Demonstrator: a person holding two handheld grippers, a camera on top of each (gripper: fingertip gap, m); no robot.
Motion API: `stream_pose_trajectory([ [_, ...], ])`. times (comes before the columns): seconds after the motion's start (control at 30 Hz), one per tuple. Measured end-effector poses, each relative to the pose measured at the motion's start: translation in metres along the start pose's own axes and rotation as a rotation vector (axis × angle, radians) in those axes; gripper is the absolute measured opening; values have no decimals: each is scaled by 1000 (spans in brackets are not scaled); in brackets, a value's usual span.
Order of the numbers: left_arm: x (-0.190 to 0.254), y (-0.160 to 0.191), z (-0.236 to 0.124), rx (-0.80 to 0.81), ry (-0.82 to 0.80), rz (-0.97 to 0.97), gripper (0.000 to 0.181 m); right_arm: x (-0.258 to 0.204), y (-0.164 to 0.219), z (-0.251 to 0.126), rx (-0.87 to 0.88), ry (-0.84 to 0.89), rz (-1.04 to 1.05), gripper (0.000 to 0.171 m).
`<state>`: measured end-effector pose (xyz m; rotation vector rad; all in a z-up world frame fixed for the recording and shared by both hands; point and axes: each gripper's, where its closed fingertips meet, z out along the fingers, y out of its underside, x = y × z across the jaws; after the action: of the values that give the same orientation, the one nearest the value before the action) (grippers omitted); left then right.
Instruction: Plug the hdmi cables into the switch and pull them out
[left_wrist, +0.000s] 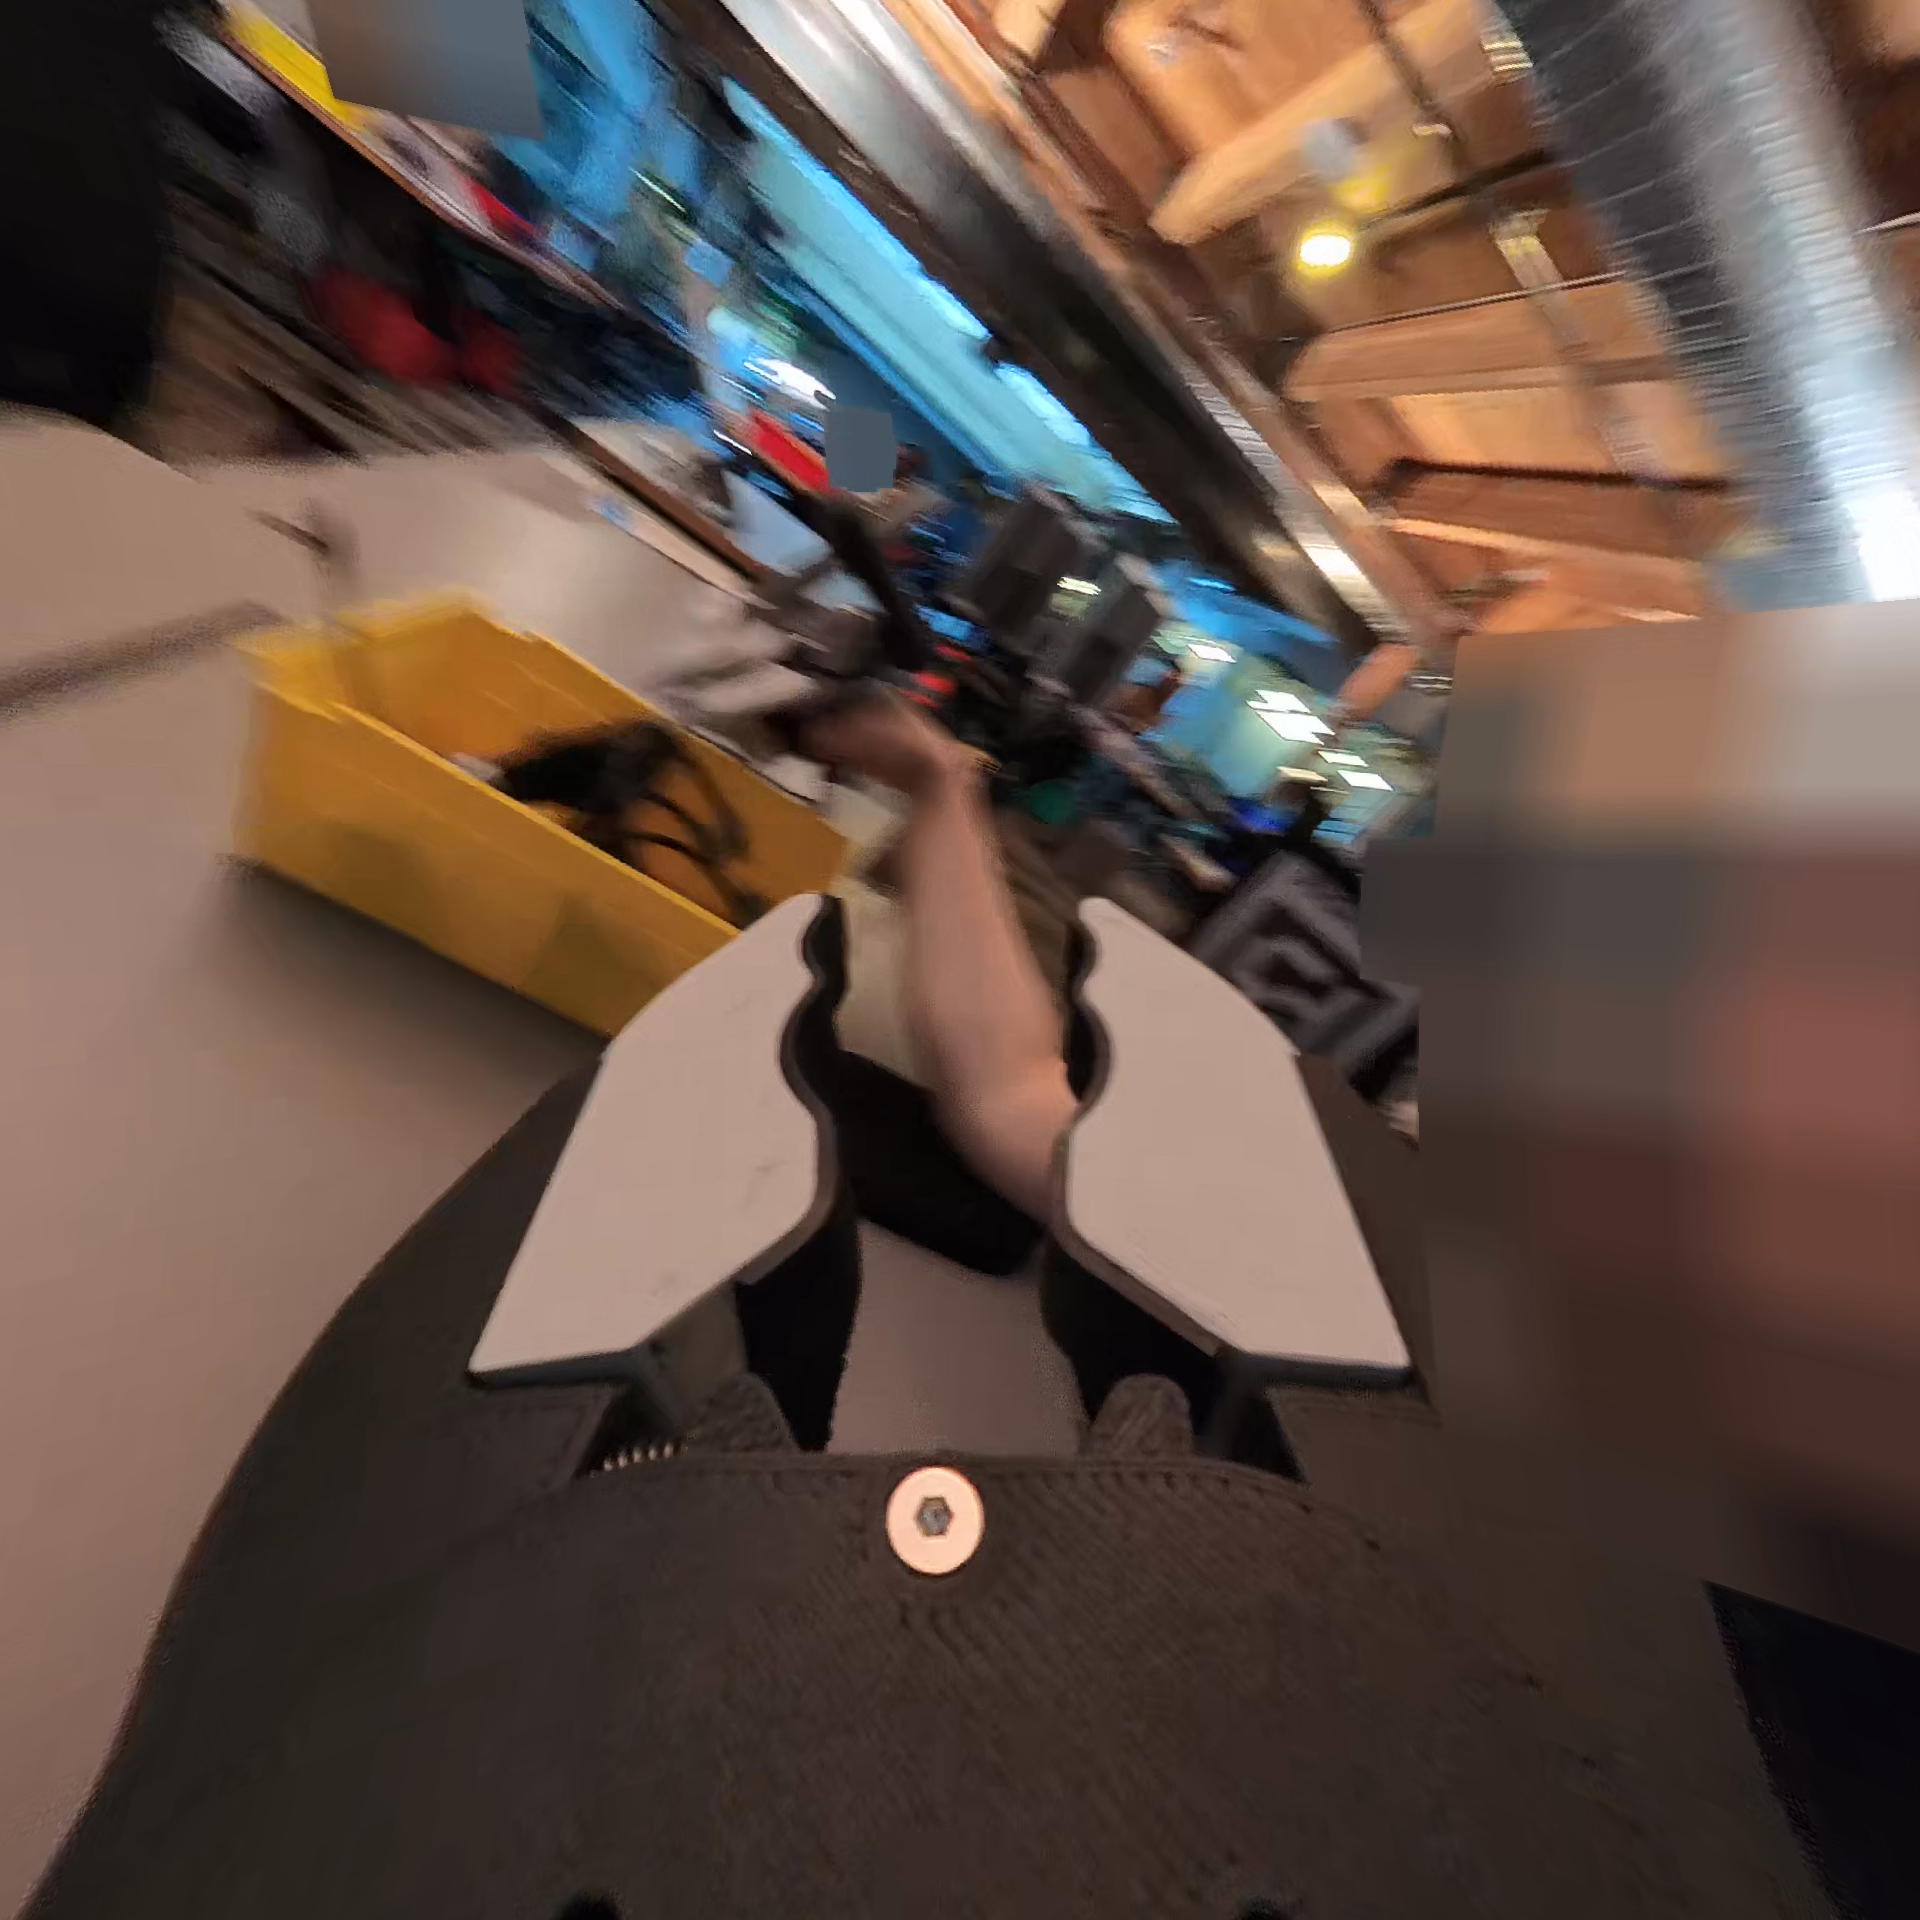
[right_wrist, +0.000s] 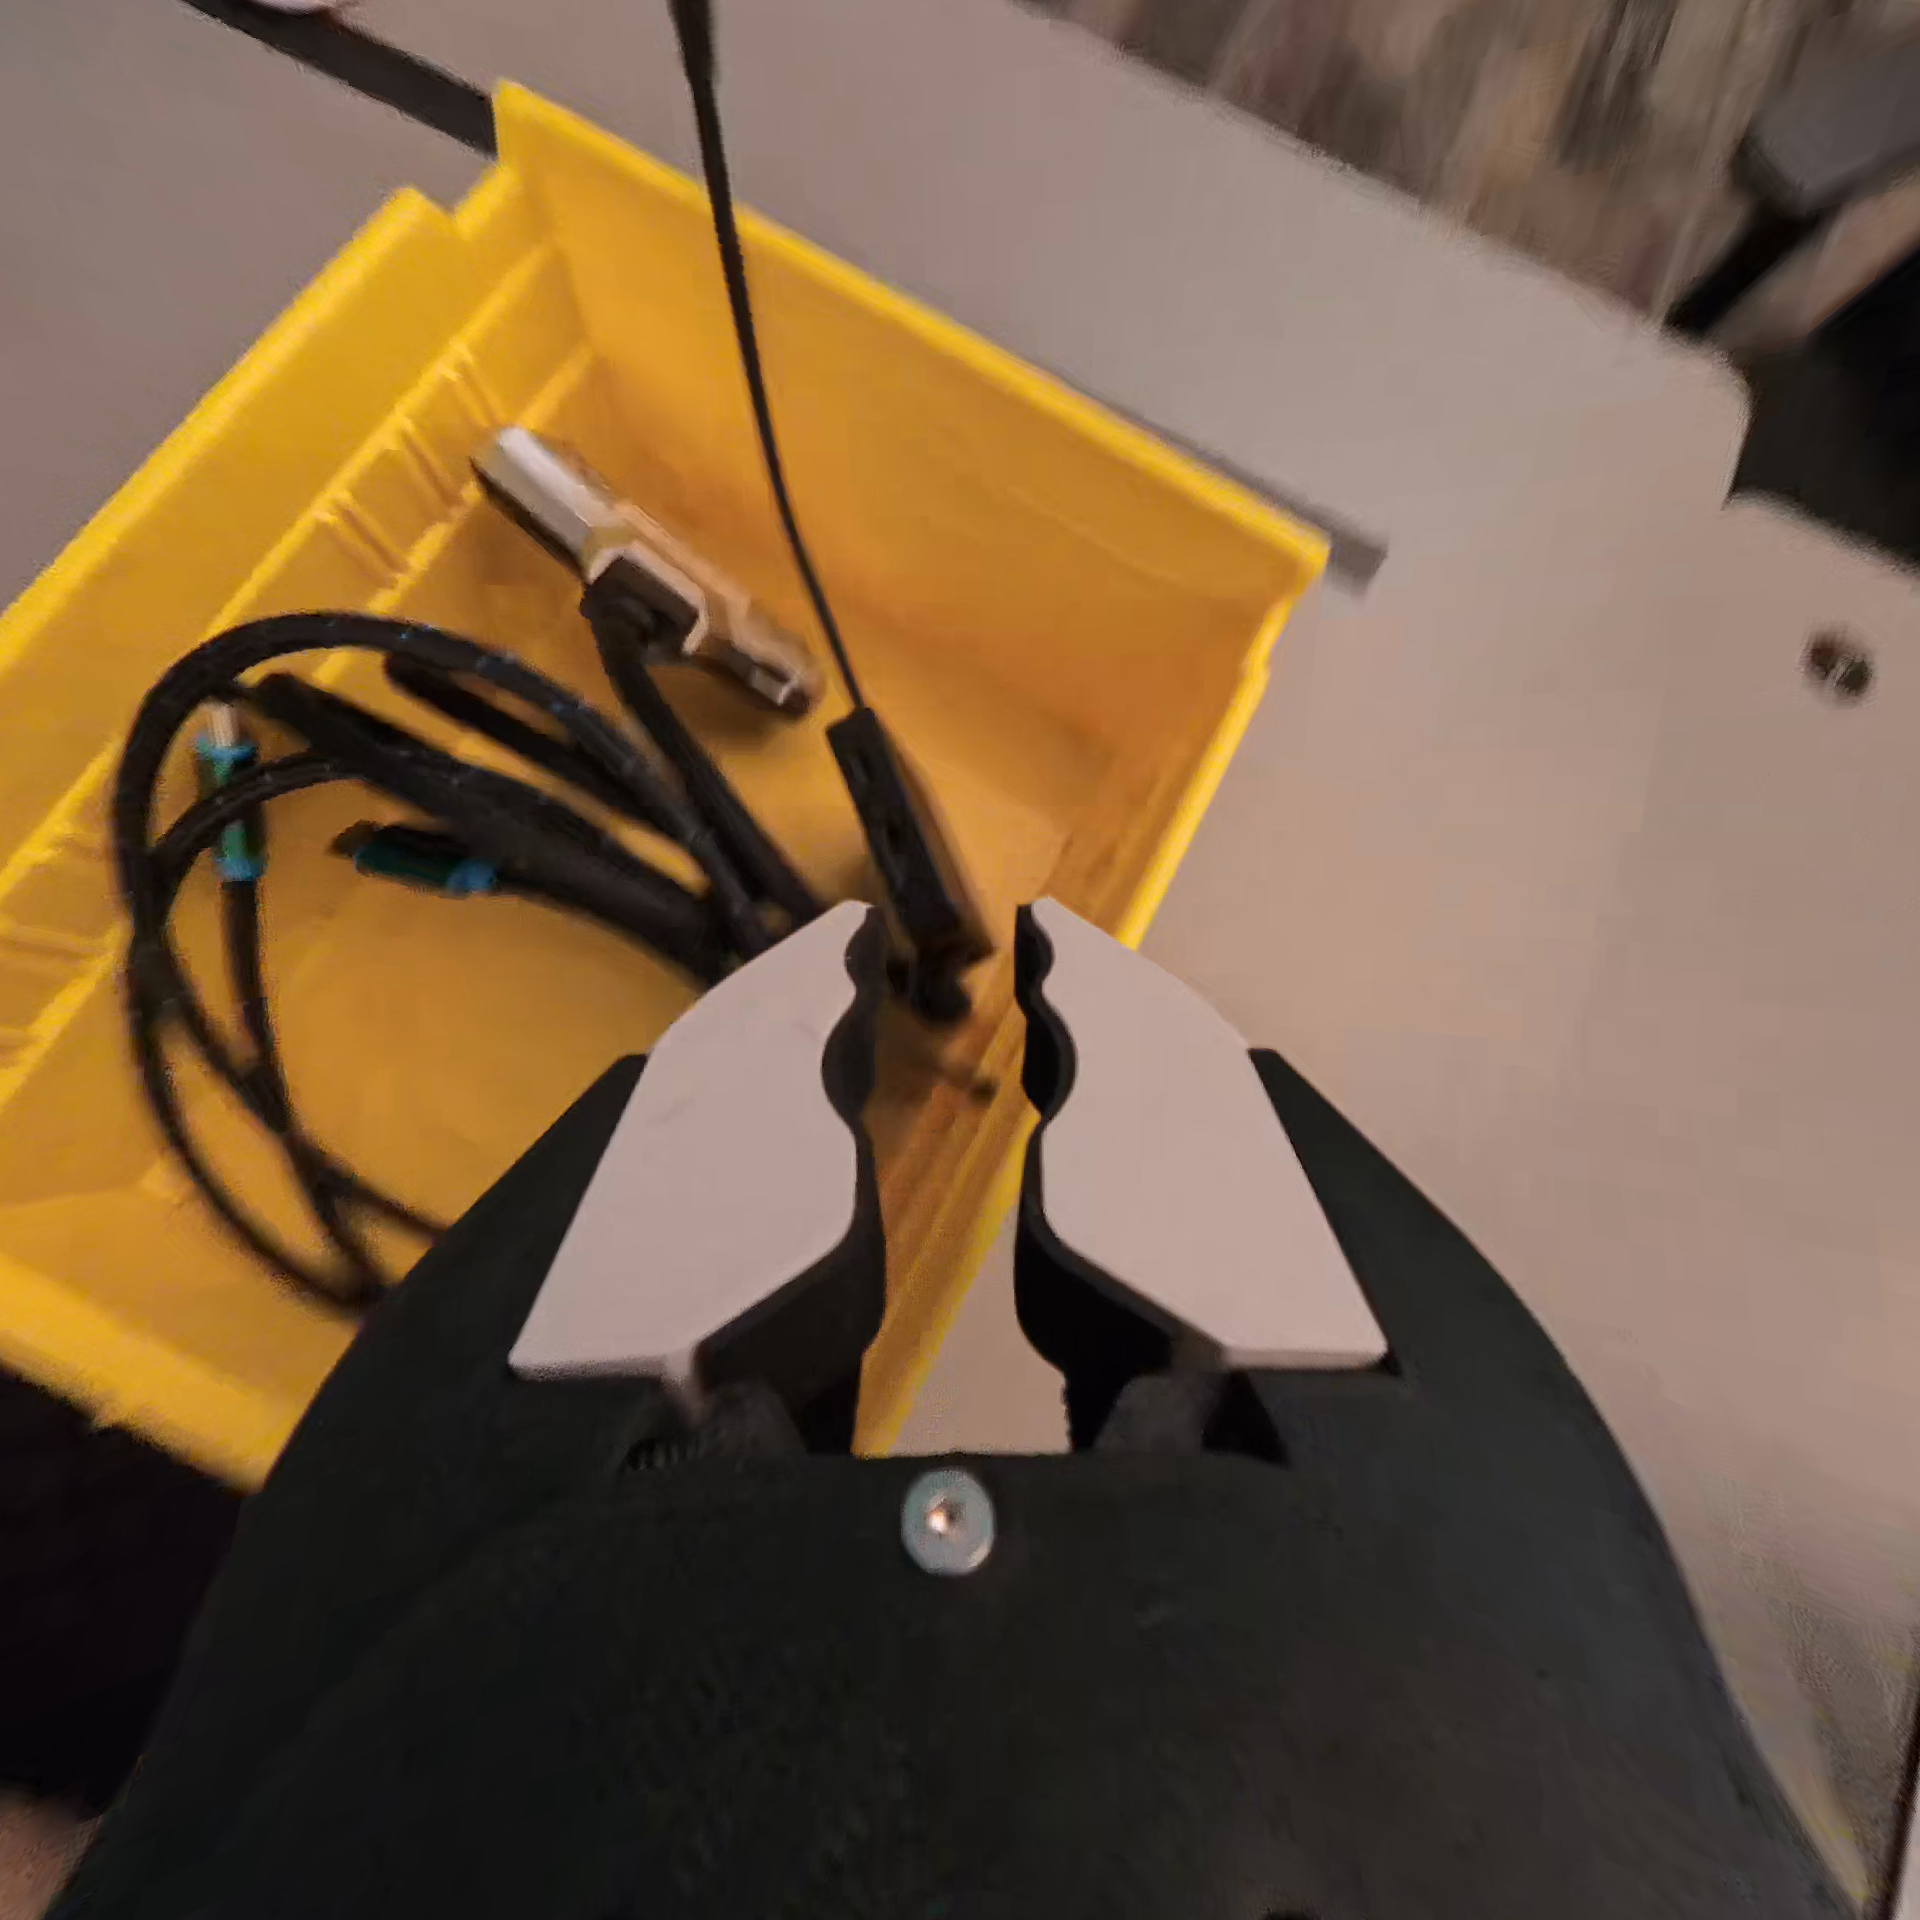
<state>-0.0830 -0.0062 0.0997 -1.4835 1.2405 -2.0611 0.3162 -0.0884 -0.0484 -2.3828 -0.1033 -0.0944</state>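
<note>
Grey surface (right_wrist: 1455, 831), yellow bin (right_wrist: 935, 436): your right tool (right_wrist: 940, 935) hangs spread around a black plug (right_wrist: 914, 862) — pinch it next; left tool (left_wrist: 951, 935) spread, empty.

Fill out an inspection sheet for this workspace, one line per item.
Surface: grey table, bare beside the bin.
Job's things: yellow bin on the table; metallic switch lies inside it with a black cable attached.
Clutter: nothing seen on the table apart from the bin.
Grippers: left gripper with jaws open, empty, raised and aimed across the room; right gripper over the bin's corner, jaws apart, black connector between the tips, contact unclear.
Cables: coiled black braided cables with blue-marked plugs in the bin; one thin black cable runs up out of frame.
Surroundings: blurred workshop shelving and wooden ceiling; the person's forearm visible.
</note>
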Motion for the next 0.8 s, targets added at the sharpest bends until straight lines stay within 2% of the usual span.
stream_pose_trajectory([
  [0.07,-4,-22,-24,71,-124,101,36,-10,17,-25,-115,-13,93,39],
  [0.13,-5,-48,-62,168,-292,204,38,-15,31,-44,-141,9,159,47],
  [0.23,-8,-71,-135,232,-655,340,52,-13,63,-49,-225,3,256,51],
  [0.33,-15,-69,-235,206,-1160,372,70,-12,88,-35,-288,-63,349,43],
  [0.37,-17,-63,-280,203,-1386,334,83,-16,94,-30,-324,-105,392,32],
  [0.4,-15,-52,-331,207,-1632,264,91,-25,98,-27,-366,-169,440,12],
  [0.43,-8,-37,-377,201,-1838,178,91,-29,102,-24,-404,-194,480,13],
  [0.47,-3,-21,-408,190,-1949,96,92,-29,102,-22,-425,-185,484,12],
  [0.5,-4,-7,-425,190,-1957,16,92,-28,103,-21,-445,-163,469,11],
  [0.57,-16,21,-438,188,-1855,-144,92,-26,105,-18,-499,-106,434,9],
  [0.67,-34,55,-459,90,-1846,-303,92,-27,113,-12,-613,-31,394,7],
  [0.73,-48,72,-461,37,-1806,-377,85,-28,115,-10,-671,7,356,8],
  [0.8,-60,86,-462,-10,-1768,-445,86,-40,113,-10,-680,-45,387,7],
])
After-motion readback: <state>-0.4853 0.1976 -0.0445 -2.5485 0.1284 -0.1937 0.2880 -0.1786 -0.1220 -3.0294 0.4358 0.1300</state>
